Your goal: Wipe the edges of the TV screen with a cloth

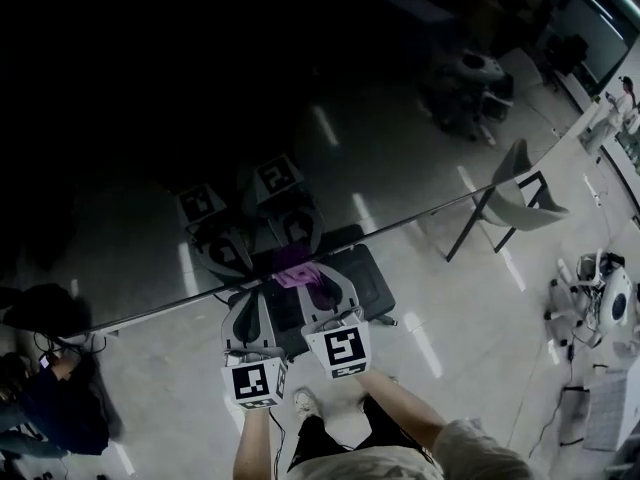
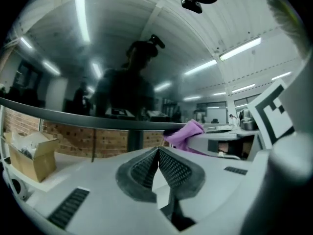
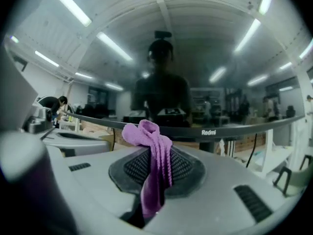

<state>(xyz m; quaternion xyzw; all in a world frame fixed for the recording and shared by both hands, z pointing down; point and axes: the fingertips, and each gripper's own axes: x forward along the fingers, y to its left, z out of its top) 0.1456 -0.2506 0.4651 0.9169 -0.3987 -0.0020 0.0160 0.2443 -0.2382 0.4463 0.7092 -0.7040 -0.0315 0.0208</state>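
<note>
Head view | 2: left claw (image 1: 260, 293), right claw (image 1: 314, 282) | 1 cloth (image 1: 297, 274)

grey chair (image 1: 525, 193) on the floor, far right | white machine (image 1: 600, 298) on the floor beyond it, near the edge | open cardboard box (image 2: 32, 153), stuff inside, in front of brick wall (image 2: 73, 136) | person in dark clothes (image 1: 50, 408) low at left, well apart from chair

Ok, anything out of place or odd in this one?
Nothing damaged or spilled. The purple cloth is only a bunched wad pinched in the right gripper, near the lower edge of the TV screen; the left gripper is shut on nothing.
</note>
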